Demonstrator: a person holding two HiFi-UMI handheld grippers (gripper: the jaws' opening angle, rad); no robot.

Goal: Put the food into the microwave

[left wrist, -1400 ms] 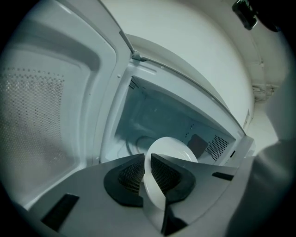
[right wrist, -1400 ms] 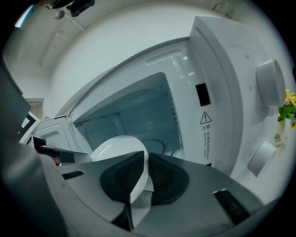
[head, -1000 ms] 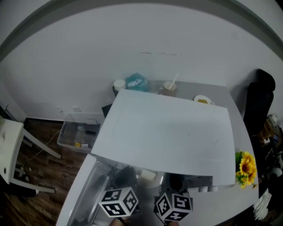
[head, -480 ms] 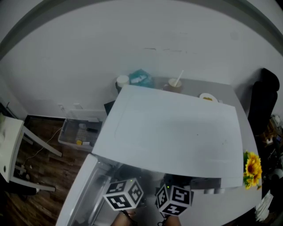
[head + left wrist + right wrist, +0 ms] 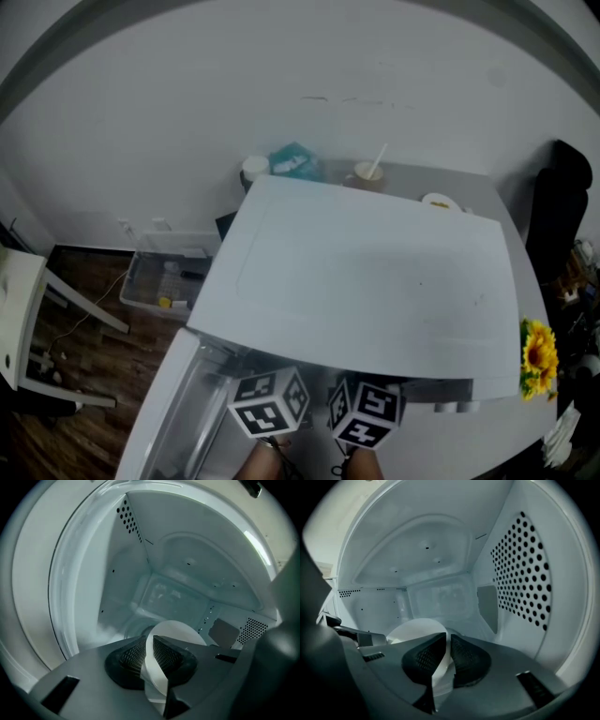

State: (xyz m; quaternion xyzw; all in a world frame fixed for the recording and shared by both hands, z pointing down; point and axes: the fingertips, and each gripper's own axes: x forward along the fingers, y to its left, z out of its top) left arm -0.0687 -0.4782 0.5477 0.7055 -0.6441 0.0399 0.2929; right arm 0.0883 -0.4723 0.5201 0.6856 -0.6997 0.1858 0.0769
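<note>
White cavity walls are seen all round a white plate (image 5: pixel 174 629), which is held inside the microwave (image 5: pixel 366 281) above its floor. The plate is round, so no long axis can be told; it is kept roughly level, face up, and any food on it cannot be made out. Its near rim is clamped at two places: the left gripper (image 5: pixel 149 644) is closed narrowly on the rim, and the right gripper (image 5: pixel 447 641) is pinched on it too, its pads closer together.

Open room is left above the plate up to the ceiling (image 5: pixel 426 545), and the back wall (image 5: pixel 440 599) stands well apart from the far rim. The perforated side wall (image 5: pixel 525 573) lies near the right gripper, and the plain side wall (image 5: pixel 119 588) lies beside the left one.

Outside, the door (image 5: pixel 178 412) is swung open at the lower left, and the microwave is set on a grey table (image 5: pixel 469 183).

Compared with a second ago, both marker cubes are found closer to the microwave's front edge, and the pale shape once seen between them is now hidden.
</note>
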